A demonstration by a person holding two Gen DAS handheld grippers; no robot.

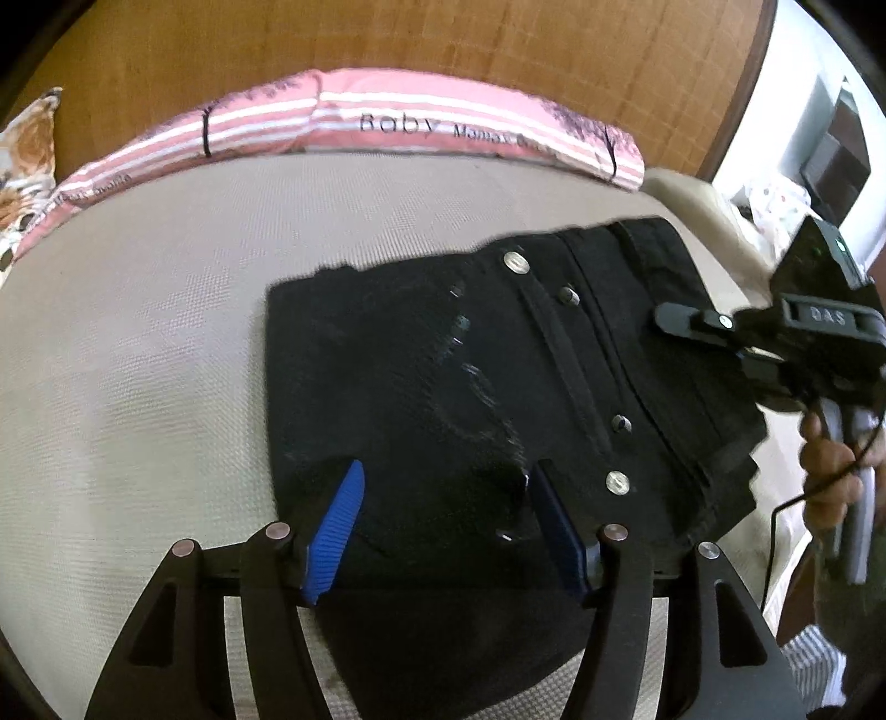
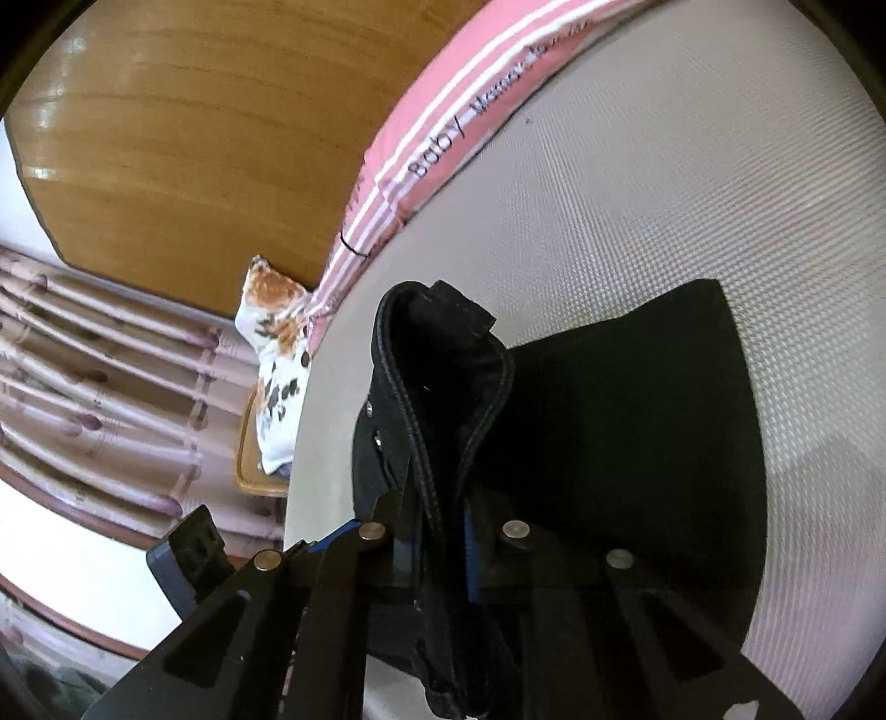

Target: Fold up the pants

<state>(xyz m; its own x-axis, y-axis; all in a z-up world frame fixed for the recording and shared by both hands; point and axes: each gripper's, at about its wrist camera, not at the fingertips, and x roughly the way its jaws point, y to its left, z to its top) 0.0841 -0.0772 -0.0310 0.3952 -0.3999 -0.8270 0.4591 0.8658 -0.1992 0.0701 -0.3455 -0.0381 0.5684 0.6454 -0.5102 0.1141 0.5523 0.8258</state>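
The left gripper (image 1: 443,493), its blue-padded jaws standing apart, hovers over the near edge of the folded black denim pants (image 1: 443,360), gripping nothing. The pants lie on the pale woven bed mat (image 1: 166,343), with wide bare mat on their left and beyond them. At their right edge the right gripper (image 2: 437,531) is clamped on the raised waistband. Farther back, a pink striped blanket roll (image 1: 387,119) lines the mat's far edge against the wooden headboard (image 1: 387,39).

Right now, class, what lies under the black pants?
The black pants lie on a pale woven mat, which shows around them. Whatever lies directly beneath the fabric is covered.
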